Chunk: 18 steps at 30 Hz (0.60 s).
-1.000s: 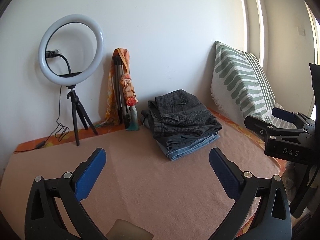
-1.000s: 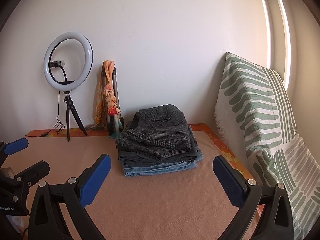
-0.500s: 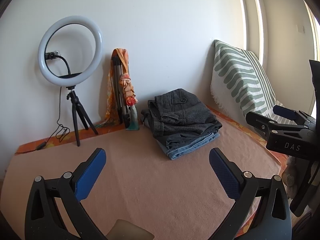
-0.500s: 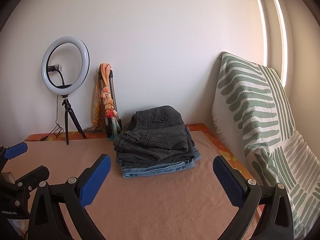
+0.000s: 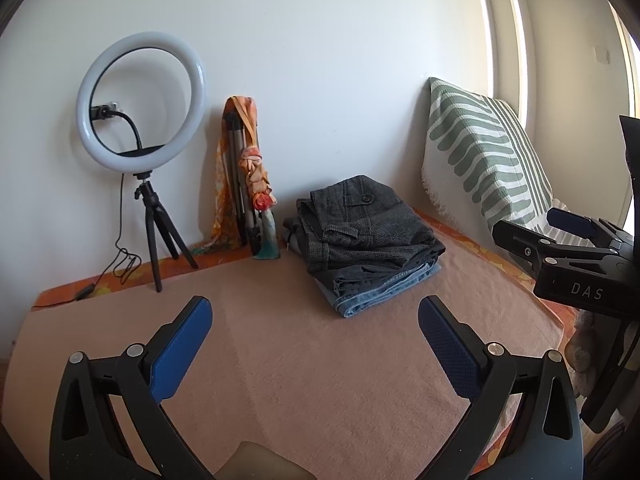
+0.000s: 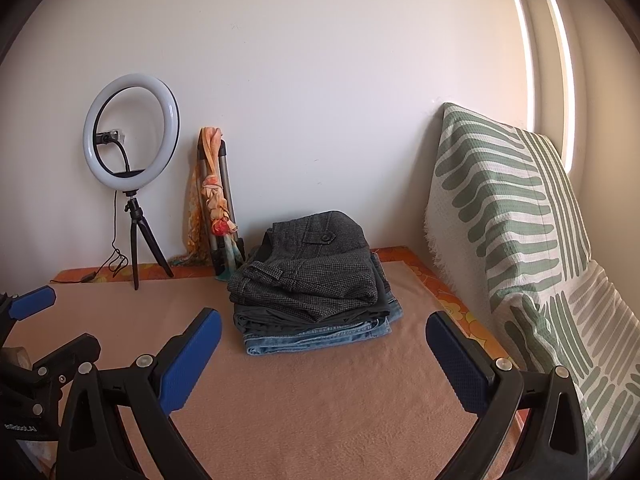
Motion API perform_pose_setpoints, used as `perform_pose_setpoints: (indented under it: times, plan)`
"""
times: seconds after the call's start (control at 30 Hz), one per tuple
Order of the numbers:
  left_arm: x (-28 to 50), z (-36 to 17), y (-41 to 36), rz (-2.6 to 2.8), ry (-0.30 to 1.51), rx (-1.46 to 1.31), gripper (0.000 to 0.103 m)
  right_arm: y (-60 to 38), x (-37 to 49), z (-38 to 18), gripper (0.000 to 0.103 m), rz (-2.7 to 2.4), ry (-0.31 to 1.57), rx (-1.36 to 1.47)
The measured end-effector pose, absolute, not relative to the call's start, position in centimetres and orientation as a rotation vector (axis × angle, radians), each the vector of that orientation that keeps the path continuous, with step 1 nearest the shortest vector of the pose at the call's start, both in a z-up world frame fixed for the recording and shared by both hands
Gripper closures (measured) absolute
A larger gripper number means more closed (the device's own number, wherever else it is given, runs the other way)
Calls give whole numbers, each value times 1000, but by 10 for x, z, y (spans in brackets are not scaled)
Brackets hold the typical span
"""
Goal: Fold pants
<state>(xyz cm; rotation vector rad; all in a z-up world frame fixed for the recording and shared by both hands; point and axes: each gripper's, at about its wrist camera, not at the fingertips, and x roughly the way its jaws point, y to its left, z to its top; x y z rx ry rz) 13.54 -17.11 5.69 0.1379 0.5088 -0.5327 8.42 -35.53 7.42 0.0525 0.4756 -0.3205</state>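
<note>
Both grippers empty, jaws spread wide: left gripper (image 5: 316,344), right gripper (image 6: 324,350). Stack of folded pants (image 6: 312,280) sits ahead of both, well apart, on a fuzzy peach blanket (image 6: 300,400): grey tweed pair with button on top, dark pair, then denim. Looks between folds or finished; no unfolded pair in view, so the next move needs fetching one.

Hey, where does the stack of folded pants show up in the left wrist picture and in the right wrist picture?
Left wrist view: the stack of pants sits right of centre, past the open left gripper, on the pink blanket.
Right wrist view: the stack sits just left of centre, near the open right gripper.
Shared landmark: the ring light stands at the wall, left of the stack in both.
</note>
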Motion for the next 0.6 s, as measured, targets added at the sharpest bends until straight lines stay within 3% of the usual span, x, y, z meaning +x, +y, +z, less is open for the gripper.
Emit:
perform_pose_setpoints:
  times: [0.6]
  plan:
    - [135, 56, -171, -528, 513, 139, 0, -351, 84, 74, 0, -313, 480, 55]
